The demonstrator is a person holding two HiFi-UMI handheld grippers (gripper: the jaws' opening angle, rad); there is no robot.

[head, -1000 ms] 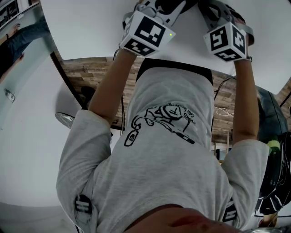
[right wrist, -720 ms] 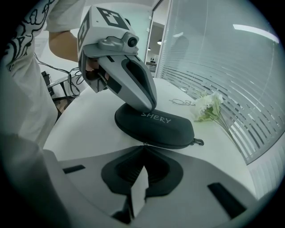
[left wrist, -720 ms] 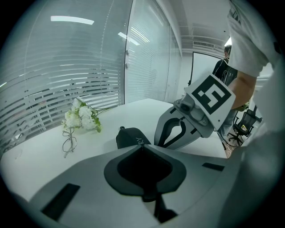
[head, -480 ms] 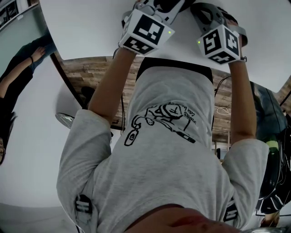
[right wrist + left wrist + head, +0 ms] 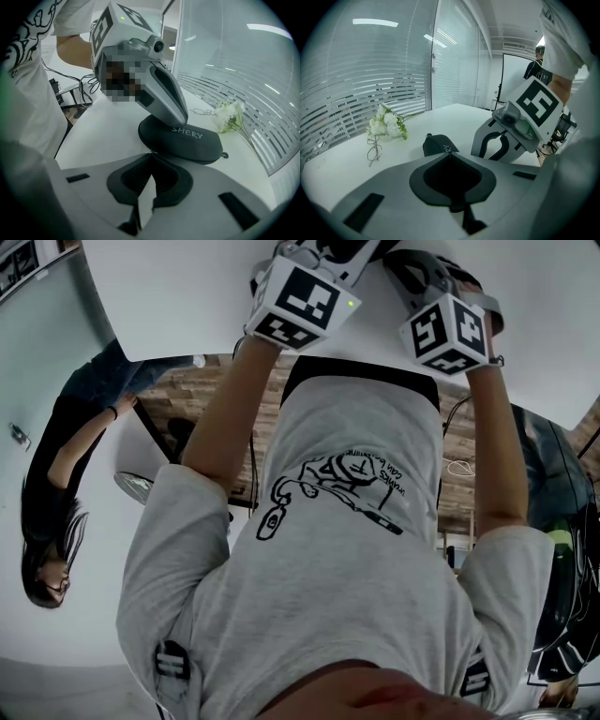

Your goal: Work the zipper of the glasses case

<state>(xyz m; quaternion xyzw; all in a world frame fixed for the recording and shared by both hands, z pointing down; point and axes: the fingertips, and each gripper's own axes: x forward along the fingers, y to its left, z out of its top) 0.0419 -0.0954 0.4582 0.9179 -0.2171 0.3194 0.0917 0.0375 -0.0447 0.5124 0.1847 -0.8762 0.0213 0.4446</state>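
Note:
The black glasses case [image 5: 190,140], lettered SHERY, lies on the white table [image 5: 108,136]. My left gripper [image 5: 450,153] is shut, its tips on the case's [image 5: 439,144] near end. In the right gripper view the left gripper [image 5: 182,123] comes down onto the case top by the lettering. My right gripper [image 5: 151,153] is shut at the case's near rim, where the zipper runs; the pull itself is hidden between the tips. In the head view only the marker cubes show, left [image 5: 302,301] and right [image 5: 448,334]; the case is hidden.
White artificial flowers [image 5: 386,124] and a pair of wire glasses [image 5: 374,152] lie beyond the case, near a glass wall with blinds [image 5: 370,84]. A second person [image 5: 75,484] stands at the left of the table. Cables and equipment [image 5: 562,615] sit at the right.
My right gripper has shifted left, closer to the left one, which has stayed put. The person at the left has come further into view.

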